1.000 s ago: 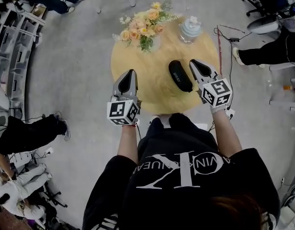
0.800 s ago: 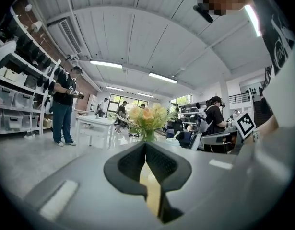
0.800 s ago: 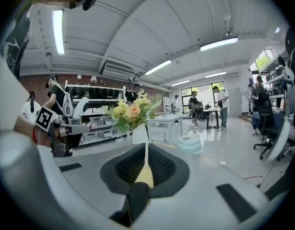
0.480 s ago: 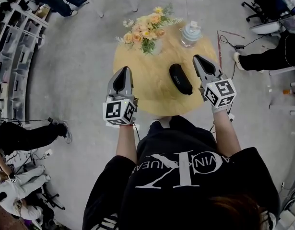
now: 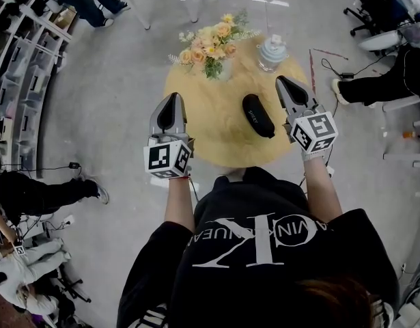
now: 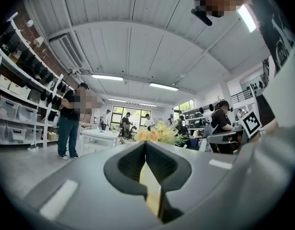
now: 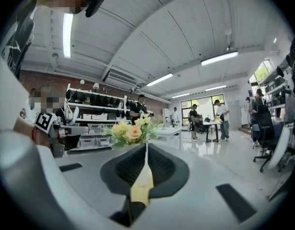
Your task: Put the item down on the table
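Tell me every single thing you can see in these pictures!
Table: one, light wood, round, middle of the floor.
Flowers: one bunch, yellow and peach, far side of the table.
Case: one, black, lying on the table by the right gripper.
Clear container: one, pale contents, far right of the table.
Bystanders: several, dark clothes, room's edges.
Left gripper: one, grey, table's left edge, shut, empty.
Right gripper: one, grey, table's right edge, shut, empty.
Shirt: one, black, bottom.
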`<state>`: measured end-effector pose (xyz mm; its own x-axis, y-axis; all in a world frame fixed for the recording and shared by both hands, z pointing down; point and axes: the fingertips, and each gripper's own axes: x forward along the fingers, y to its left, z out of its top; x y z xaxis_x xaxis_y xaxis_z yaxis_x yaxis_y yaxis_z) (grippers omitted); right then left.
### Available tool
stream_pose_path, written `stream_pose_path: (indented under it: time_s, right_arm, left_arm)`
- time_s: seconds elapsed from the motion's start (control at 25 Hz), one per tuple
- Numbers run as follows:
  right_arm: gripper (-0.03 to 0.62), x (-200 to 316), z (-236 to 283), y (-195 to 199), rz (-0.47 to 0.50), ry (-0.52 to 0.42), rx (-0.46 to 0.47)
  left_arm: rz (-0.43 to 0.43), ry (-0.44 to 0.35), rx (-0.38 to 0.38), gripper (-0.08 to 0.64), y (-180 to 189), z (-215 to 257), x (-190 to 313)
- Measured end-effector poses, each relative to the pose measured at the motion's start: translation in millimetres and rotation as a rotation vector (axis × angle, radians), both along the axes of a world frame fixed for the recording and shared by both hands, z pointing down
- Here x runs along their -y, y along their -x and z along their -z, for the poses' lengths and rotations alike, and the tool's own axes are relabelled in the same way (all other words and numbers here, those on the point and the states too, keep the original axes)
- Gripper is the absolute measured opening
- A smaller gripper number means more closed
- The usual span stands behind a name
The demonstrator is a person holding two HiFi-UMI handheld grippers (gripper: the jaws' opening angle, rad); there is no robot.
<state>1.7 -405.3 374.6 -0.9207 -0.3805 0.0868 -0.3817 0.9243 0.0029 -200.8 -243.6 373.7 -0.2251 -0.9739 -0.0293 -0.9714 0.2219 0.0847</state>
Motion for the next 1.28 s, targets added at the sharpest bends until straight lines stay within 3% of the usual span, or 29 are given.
stream_pose_path:
  time_s: [1.28]
  right_arm:
    - [0.025, -6.1, 8.0, -5.8, -0.007, -0.028, 0.026]
  left_arm:
    - [0.047, -0.003, 0.046, 0.014, -0.2, 5.7, -2.4]
